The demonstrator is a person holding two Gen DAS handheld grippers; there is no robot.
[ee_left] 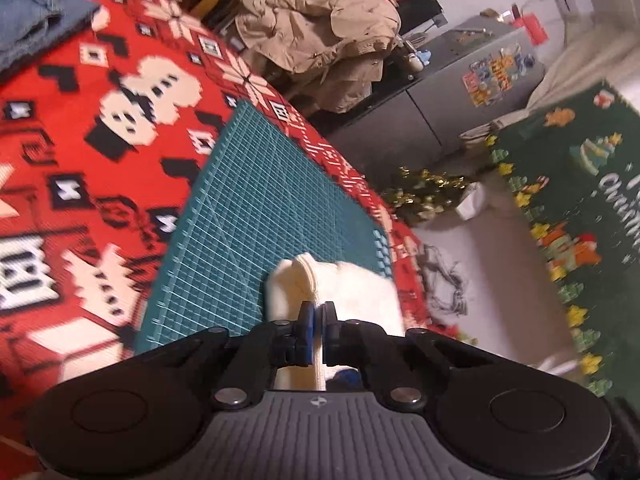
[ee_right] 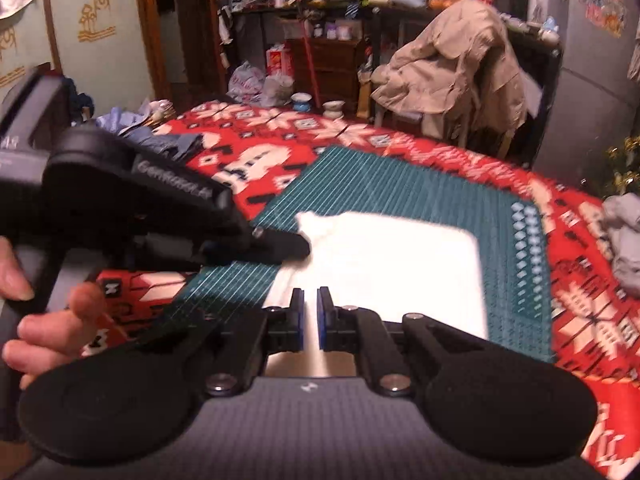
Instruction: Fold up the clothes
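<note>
Cloth: a cream-white garment (ee_right: 384,264) lay folded flat on the teal gridded cutting mat (ee_right: 400,184), its near portion reaching under the right tool; one corner was lifted off the mat on the left side.
Left gripper (ee_left: 318,322): its jaws were pressed together on a raised fold of the white cloth, the knit edge pinched between the blue pads (ee_left: 307,328) and running back between them toward the camera. In the right wrist view the same tool came in from the left, its black tip at the peaked corner of the cloth.
Right gripper (ee_right: 310,316): its jaws stood slightly apart, a narrow gap between the blue pads, with white cloth showing in and below the gap; whether the pads touched the fabric could not be told.
Hand (ee_right: 44,320): fingers wrapped the left tool's handle at the left edge of the right wrist view.
Edges: the cloth's far and right edges lay inside the mat's border, with bare teal mat beyond them.
Open room: the mat sat on a counter covered by a red patterned cloth (ee_left: 80,160); a blue denim piece (ee_left: 36,28) lay well apart at the far corner, and a grey garment (ee_right: 624,236) lay off the mat to the right.
</note>
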